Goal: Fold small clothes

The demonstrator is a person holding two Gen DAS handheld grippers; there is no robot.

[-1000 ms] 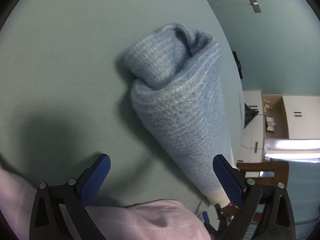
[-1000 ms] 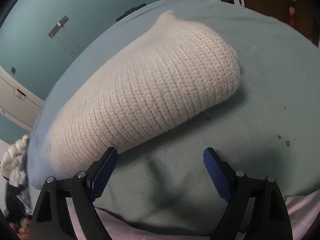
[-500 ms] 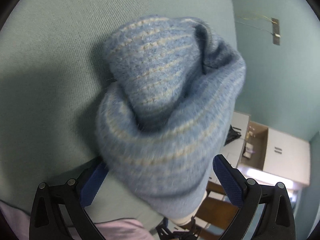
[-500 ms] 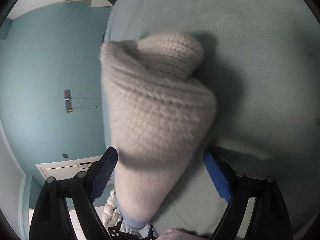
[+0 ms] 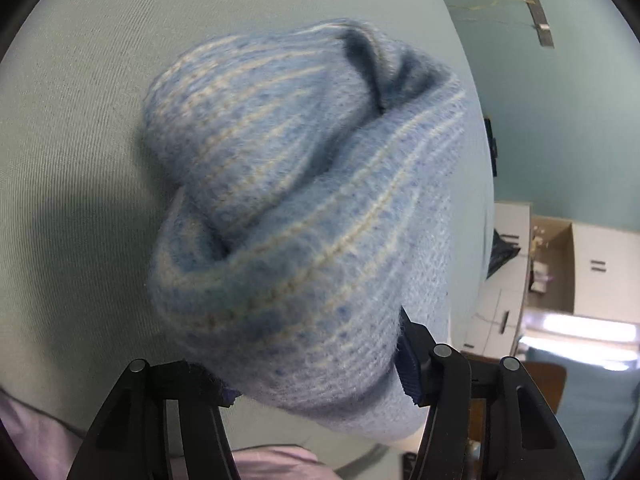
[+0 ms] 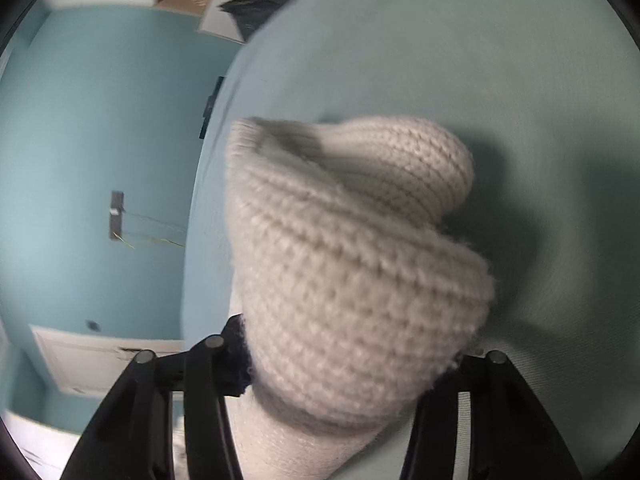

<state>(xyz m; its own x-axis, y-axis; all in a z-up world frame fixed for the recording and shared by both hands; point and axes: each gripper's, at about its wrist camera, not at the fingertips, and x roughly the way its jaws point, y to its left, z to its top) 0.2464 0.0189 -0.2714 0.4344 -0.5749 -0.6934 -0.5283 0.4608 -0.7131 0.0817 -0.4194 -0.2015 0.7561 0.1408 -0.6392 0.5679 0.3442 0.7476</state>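
The left tool (image 5: 316, 364) has just closed onto the blue end of a knitted sock (image 5: 304, 208) at lower centre, the right tool (image 6: 352, 364) onto its cream end, lifting both off the teal-covered surface (image 5: 80, 120), presumably for folding.

Soft indoor light, dark fisheye corners, right view motion-blurred

Both jaws have just been closing. The left gripper (image 5: 316, 372), wide open a second ago, now pinches the blue striped knit (image 5: 304, 216). The right gripper (image 6: 348, 364) now squeezes the cream knit end (image 6: 352, 264), which fills its view more.
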